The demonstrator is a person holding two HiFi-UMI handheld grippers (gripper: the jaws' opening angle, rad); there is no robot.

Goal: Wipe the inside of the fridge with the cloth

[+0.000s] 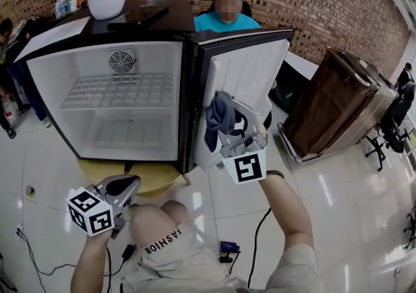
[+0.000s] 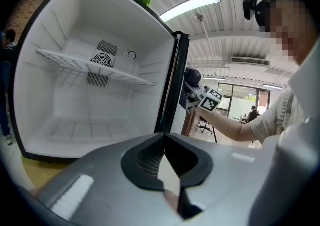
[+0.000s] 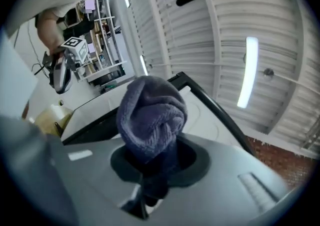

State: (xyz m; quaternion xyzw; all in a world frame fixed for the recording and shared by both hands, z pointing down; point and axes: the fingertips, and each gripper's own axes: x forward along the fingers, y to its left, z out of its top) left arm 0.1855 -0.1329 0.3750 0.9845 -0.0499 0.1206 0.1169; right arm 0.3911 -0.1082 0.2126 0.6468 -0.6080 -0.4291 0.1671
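At the fridge door (image 1: 250, 64), the right gripper (image 3: 149, 172) clamps a bunched cloth (image 3: 151, 115). The left gripper (image 2: 167, 167) is closed, empty.

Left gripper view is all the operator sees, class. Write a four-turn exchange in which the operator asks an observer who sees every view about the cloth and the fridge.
Operator: What does the right claw hold?
Observer: A blue-grey cloth, bunched up and clamped between its jaws.
Operator: Is it inside the fridge yet?
Observer: No. The head view shows it in front of the inner side of the open door, outside the compartment.
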